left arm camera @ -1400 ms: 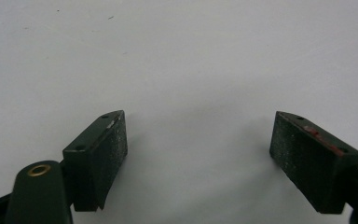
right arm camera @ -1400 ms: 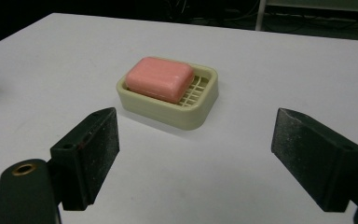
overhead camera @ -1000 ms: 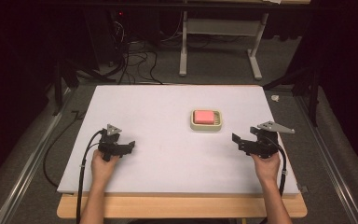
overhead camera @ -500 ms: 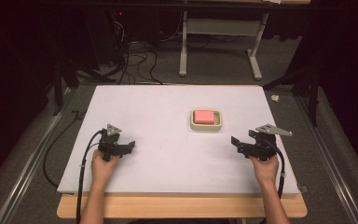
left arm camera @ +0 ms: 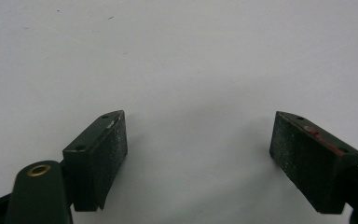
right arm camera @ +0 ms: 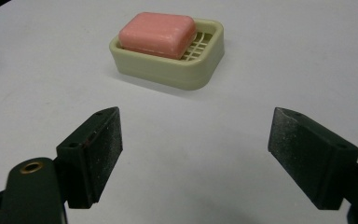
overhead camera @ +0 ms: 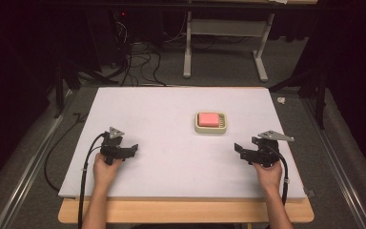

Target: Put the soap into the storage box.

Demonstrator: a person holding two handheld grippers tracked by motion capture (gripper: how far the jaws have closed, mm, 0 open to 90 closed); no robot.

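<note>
Two grippers, left gripper (overhead camera: 132, 149), right gripper (overhead camera: 238, 149), one soap (overhead camera: 208, 118), one dish (overhead camera: 222, 128)

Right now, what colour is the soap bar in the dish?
Pink soap bar in a cream dish; clearest in the right gripper view.

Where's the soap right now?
The soap lies in its dish right of the table's middle in the high view, nearer the right gripper, which faces it with jaws open.

Pink soap bar (right arm camera: 157, 28) covers most of the soap dish (right arm camera: 200, 65) grating; the frame's lower edge crops both forearms in the high view and the jaw bases in each gripper view.
</note>
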